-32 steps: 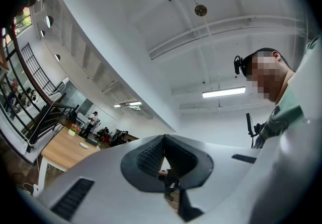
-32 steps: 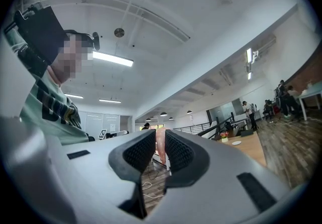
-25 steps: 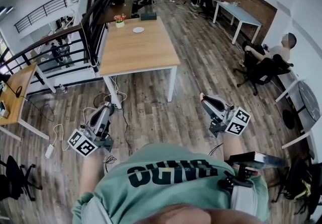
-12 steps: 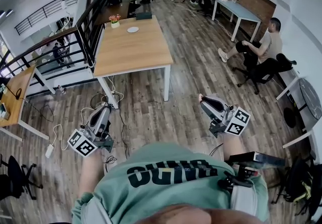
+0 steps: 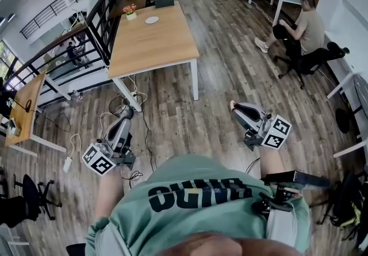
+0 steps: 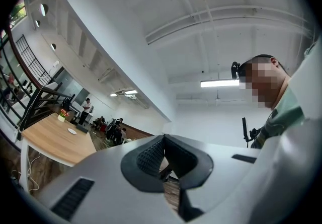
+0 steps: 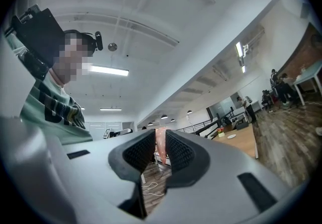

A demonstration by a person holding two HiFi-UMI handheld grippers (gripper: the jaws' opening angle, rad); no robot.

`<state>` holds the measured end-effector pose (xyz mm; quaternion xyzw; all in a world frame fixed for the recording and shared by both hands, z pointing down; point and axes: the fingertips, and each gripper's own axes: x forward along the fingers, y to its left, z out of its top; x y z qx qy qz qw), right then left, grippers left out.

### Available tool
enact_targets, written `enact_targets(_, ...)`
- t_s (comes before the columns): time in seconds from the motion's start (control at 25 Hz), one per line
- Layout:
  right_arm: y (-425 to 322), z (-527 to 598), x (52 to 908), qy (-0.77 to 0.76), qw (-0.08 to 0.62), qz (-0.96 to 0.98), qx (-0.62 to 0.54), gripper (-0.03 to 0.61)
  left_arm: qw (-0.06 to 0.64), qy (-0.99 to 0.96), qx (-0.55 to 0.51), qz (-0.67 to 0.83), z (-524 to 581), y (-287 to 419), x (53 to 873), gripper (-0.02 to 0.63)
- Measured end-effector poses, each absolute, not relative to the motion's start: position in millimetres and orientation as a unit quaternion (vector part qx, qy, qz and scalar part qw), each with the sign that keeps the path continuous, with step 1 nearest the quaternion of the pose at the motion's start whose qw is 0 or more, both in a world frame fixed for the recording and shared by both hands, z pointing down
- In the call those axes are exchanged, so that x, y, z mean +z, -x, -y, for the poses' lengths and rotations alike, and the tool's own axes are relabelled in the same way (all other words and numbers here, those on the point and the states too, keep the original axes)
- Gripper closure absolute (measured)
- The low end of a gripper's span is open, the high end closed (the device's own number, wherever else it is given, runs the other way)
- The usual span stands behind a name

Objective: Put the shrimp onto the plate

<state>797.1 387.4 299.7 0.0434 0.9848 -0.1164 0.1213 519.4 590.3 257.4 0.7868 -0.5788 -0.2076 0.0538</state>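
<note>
My right gripper [image 5: 233, 105] has its jaws closed on the shrimp [image 7: 160, 145], a thin pink piece standing upright between the two ribbed pads. The left gripper [image 5: 127, 117] has its jaws together, and I see nothing between them. Both grippers are held low in front of the person's body, over the wooden floor and well apart from the table [image 5: 155, 48].

The plate [image 5: 152, 19] lies near the far edge of the table. The flower pot [image 5: 131, 11] stands at the far left corner, and a dark box [image 5: 164, 3] is at the far edge just behind the plate.

I think the first danger is the way to the table. The shrimp is narrow and looks smooth, so a shake while walking could let it slide out of the pads onto the floor. The cables [image 5: 131, 102] lie on the floor beside the near left leg, and a foot could catch in them.

The second danger is the reach. The plate is at the far edge, so I must stretch across the table or go around it. An arm that goes too long could push the flower pot or the box. If I open the jaws too high, the shrimp may bounce off the plate.
</note>
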Motion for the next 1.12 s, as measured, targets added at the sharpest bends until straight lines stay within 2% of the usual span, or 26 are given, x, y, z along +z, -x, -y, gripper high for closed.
enact_targets(0.24,-778.9,-378.1,316.2,-0.04,0.111,-0.985,-0.127,0.511,0.065,-0.789,-0.211,0.574,-578.2,-504.0,270.3,0.609)
enact_targets(0.48,-721.5,-378.7,318.0,-0.032,0.092,-0.989,-0.114,0.511,0.072,-0.792,-0.232,0.561,-571.7,-444.8,290.0,0.609)
enact_targets(0.88,-556.6,-393.2,274.8,-0.013,0.087,-0.993,-0.08,0.511,0.054,-0.801,-0.257,0.538,-573.5,-269.9,273.0,0.609)
enact_targets(1.12,-467.0,-405.8,269.7,-0.019,0.077,-0.994,-0.082,0.511,0.05,-0.801,-0.253,0.541,-587.4,-188.1,275.2,0.609)
